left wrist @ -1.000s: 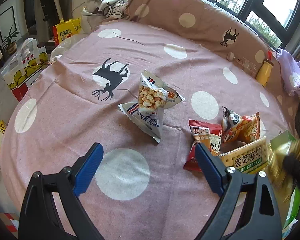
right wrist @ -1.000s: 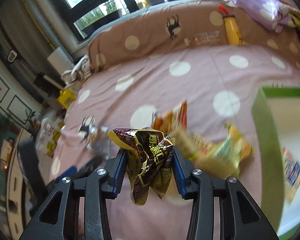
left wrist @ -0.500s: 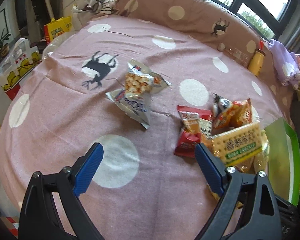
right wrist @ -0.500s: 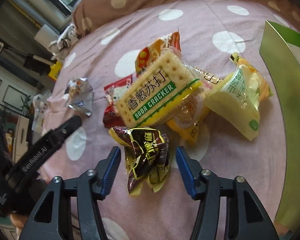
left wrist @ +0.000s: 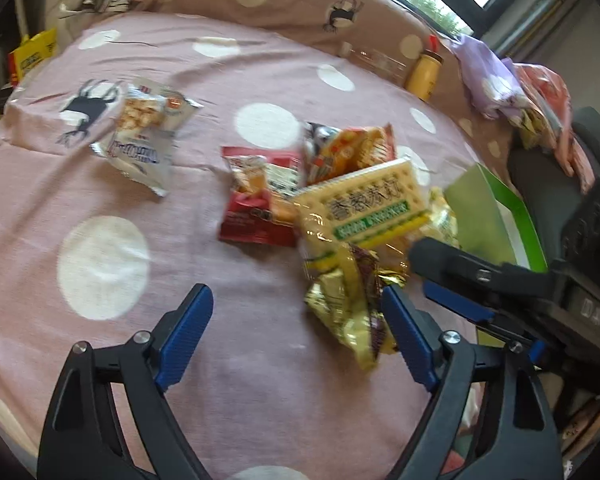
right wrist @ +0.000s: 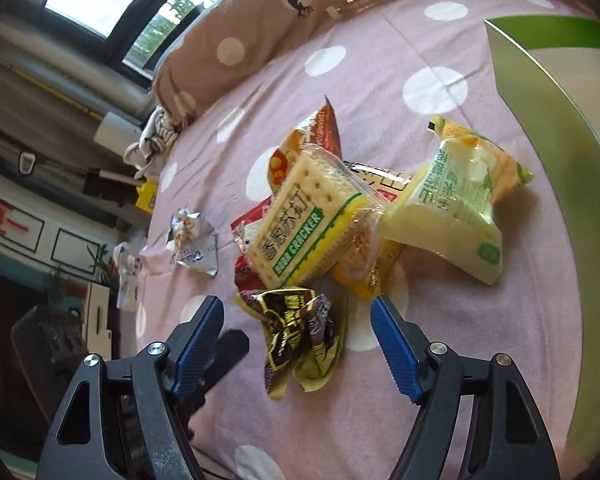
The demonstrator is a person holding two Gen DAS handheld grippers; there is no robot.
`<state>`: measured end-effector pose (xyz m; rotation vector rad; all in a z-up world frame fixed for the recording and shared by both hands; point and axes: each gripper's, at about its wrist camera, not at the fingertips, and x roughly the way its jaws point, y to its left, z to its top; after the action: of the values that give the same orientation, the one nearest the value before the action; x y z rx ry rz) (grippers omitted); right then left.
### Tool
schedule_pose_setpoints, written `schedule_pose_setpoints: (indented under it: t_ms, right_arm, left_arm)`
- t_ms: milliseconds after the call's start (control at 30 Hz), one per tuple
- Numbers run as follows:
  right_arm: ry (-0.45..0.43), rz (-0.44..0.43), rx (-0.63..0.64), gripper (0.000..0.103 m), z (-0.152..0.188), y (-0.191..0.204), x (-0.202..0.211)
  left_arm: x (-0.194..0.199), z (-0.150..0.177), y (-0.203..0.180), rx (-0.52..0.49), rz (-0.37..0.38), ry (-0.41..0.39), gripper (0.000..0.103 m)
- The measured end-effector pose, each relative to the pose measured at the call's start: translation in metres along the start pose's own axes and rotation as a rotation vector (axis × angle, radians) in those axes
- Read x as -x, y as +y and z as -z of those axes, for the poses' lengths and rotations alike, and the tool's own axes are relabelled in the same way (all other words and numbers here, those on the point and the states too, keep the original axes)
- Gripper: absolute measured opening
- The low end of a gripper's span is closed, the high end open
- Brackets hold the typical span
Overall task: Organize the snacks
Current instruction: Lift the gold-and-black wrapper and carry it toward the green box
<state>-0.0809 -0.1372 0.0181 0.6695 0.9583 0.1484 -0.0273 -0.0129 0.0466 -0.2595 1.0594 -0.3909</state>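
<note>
A crumpled brown-and-gold snack packet point(right wrist: 300, 336) lies on the pink spotted bedspread between the fingers of my right gripper point(right wrist: 296, 316). Its jaws are opening and the pads are clear of the packet. In the left wrist view the same packet point(left wrist: 348, 304) sits just inside the right finger of my left gripper point(left wrist: 296, 320). That gripper's jaws are closing, with the pads touching nothing. Beyond lie a cracker pack point(right wrist: 304, 236), a pale yellow-green packet point(right wrist: 452, 208), a red packet point(left wrist: 260, 200), an orange packet point(left wrist: 348, 148) and a silver-blue packet point(left wrist: 144, 136).
A green box point(right wrist: 540, 120) stands open at the right of the pile. A brown spotted bolster point(left wrist: 300, 4) runs along the far side, with a yellow bottle point(left wrist: 424, 76) and a clear bottle point(left wrist: 376, 62) against it. Purple cloth point(left wrist: 488, 84) is heaped at the far right.
My right gripper has come down to the bedspread and let go of the brown-and-gold packet, its jaws spreading. My left gripper has swung right toward the pile and narrowed a little.
</note>
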Motion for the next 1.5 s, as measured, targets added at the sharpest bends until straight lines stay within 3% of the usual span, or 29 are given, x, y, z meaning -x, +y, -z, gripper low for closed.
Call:
schedule_pose_setpoints:
  t_ms: [367,567,767,1100,1500]
  right_arm:
    - [0.091,-0.036,-0.056,0.075,0.0,-0.013,-0.031]
    - [0.145,-0.079,-0.05,0.057,0.003,-0.011,-0.043]
    - [0.108,-0.037,-0.01,0.052,0.004,-0.001,-0.036]
    - [-0.029,-0.056,0.081,0.052,0.002,0.019,-0.005]
    - [-0.098,-0.066,0.106,0.052,0.001,0.021,0.012]
  left_arm:
    - [-0.028,0.008,-0.03,-0.086,0.039,0.082,0.055]
    - [-0.031,0.008,-0.031,-0.103,0.035,0.082,0.049]
    - [-0.02,0.009,-0.035,-0.123,0.04,0.036,0.044]
    - [0.008,0.008,-0.047,-0.192,0.069,-0.117,0.043]
    - [0.017,0.01,-0.055,-0.212,0.082,-0.184,0.042]
